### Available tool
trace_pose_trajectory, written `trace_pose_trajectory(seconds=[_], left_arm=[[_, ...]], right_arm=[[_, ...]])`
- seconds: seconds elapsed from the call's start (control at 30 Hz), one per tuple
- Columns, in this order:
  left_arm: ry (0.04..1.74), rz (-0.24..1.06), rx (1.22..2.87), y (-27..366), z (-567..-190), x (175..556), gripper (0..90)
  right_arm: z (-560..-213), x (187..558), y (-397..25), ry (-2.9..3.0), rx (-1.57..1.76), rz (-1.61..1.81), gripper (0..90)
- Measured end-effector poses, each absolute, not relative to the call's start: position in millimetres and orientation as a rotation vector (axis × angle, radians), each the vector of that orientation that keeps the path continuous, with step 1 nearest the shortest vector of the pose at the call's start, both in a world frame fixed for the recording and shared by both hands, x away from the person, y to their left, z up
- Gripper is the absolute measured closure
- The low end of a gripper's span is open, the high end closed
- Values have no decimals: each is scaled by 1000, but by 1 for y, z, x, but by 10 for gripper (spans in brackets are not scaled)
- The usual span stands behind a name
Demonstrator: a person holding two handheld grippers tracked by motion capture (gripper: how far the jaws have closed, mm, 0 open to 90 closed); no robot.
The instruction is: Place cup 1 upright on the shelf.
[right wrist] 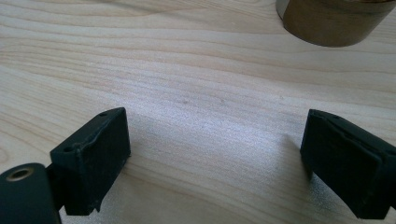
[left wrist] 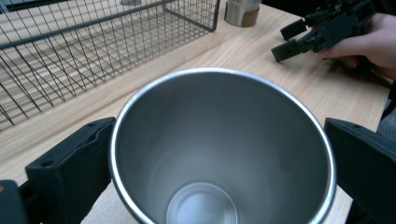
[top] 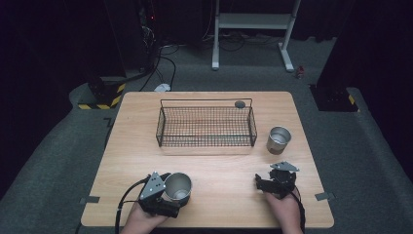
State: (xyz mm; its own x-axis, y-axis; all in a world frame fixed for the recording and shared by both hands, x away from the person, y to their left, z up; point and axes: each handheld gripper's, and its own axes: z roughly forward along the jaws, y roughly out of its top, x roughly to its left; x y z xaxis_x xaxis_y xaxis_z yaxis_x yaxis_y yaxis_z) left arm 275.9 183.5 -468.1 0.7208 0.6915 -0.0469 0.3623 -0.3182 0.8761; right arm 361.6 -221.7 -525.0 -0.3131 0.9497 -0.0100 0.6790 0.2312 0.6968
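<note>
A steel cup (top: 178,186) stands at the table's near left, and my left gripper (top: 171,191) is shut on it. In the left gripper view the cup (left wrist: 219,140) is open-topped and empty, with a black jaw pressed to each side. A second steel cup (top: 278,140) stands at the right, beside the wire basket (top: 206,100). My right gripper (top: 272,175) rests open on the table, nothing between its fingers (right wrist: 93,158), pointing toward that second cup (right wrist: 334,21).
The black wire basket (left wrist: 93,42) sits empty at the middle of the wooden table (top: 219,165). A small dark round object (top: 239,104) lies at its far right corner. Beyond the table stand a white frame (top: 253,22) and cables.
</note>
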Motion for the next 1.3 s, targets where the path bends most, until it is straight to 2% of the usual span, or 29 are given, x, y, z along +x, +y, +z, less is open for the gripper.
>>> trace_pose_trajectory(seconds=[0.2,0.8,1.0,1.3], left_arm=[[813,413,1971,182,-477,273,1],[797,425,1944,181,-482,278,6],[783,428,1899,185,-481,277,109],[790,413,1886,187,-481,279,123]], right_arm=[[-525,362,-222,2074,1494,833,82],[-525,362,-222,2080,1485,834,82],[-525,362,-222,2079,1486,834,82],[-525,362,-222,2079,1486,834,82]])
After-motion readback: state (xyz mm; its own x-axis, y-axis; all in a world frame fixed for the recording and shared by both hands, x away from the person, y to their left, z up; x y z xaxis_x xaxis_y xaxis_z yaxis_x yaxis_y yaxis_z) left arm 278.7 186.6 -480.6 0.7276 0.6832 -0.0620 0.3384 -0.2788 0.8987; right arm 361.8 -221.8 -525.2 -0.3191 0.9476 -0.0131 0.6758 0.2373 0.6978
